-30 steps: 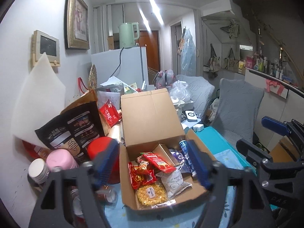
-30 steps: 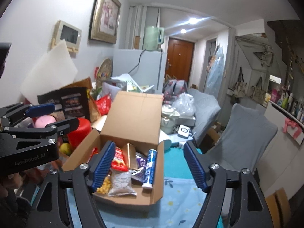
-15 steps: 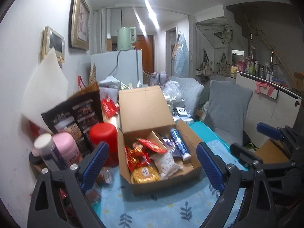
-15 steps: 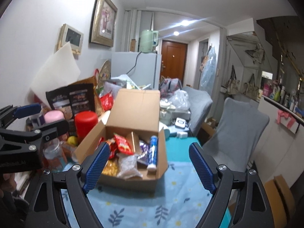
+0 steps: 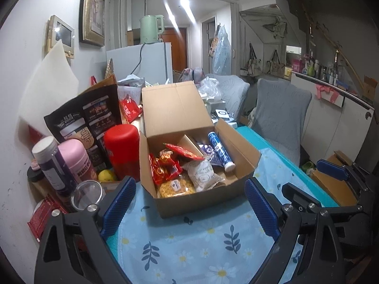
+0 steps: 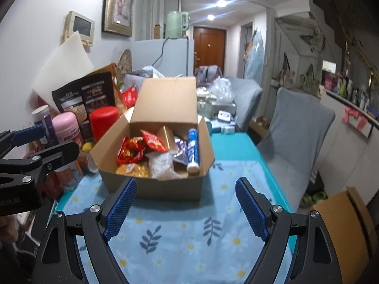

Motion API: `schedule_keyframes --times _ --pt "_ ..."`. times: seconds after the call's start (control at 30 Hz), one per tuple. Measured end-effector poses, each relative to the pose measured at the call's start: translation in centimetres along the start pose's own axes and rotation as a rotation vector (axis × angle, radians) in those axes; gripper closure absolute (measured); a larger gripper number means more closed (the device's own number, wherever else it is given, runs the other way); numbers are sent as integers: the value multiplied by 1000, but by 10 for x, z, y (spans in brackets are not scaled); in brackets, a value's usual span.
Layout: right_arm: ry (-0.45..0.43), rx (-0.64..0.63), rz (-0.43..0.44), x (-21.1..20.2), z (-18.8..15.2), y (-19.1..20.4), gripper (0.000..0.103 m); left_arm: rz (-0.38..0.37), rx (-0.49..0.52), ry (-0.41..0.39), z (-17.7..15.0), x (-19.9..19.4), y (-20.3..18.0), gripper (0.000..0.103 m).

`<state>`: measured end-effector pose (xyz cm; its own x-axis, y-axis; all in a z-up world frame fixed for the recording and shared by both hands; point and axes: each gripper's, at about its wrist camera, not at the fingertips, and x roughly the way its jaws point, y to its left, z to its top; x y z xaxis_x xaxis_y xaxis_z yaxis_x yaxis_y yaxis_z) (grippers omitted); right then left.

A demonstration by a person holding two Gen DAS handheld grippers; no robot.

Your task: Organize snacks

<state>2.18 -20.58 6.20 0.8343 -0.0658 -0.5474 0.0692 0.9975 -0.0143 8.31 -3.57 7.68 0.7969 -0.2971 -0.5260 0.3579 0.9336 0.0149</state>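
An open cardboard box (image 5: pixel 201 203) stands on the floral tablecloth, its lid flap upright at the back. Inside lie red snack packets (image 5: pixel 165 170), a yellow snack bag (image 5: pixel 176 188), a white pouch (image 5: pixel 202 175) and a blue tube (image 5: pixel 220 151). My left gripper (image 5: pixel 189 181) hangs open just short of the box's near corner, with nothing between its fingers. My right gripper (image 6: pixel 186 181) is open too, in front of the same box (image 6: pixel 165 189), above the cloth and holding nothing. One blue pad (image 5: pixel 331 172) of the right gripper shows at the right edge of the left wrist view.
Left of the box crowd a red canister (image 5: pixel 122 151), a pink bottle (image 5: pixel 75 161), a black coffee bag (image 5: pixel 90 118), a clear glass (image 5: pixel 86 195) and a lemon (image 5: pixel 106 175). A grey chair (image 5: pixel 281 120) stands to the right. Floral cloth (image 5: pixel 189 248) covers the near table.
Both grippers have drawn back from the box and sunk lower, so more tablecloth shows in front. Both pairs of jaws stand wider than a second ago.
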Motion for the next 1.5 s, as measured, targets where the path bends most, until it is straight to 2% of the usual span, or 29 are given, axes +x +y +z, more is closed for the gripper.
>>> schedule_keyframes --times 0.9,1.5 --pt "7 20 -45 -1 -1 -16 17 -60 31 29 -2 11 -14 8" --pt "21 18 -59 2 -3 -19 17 -52 53 51 -4 18 -20 8"
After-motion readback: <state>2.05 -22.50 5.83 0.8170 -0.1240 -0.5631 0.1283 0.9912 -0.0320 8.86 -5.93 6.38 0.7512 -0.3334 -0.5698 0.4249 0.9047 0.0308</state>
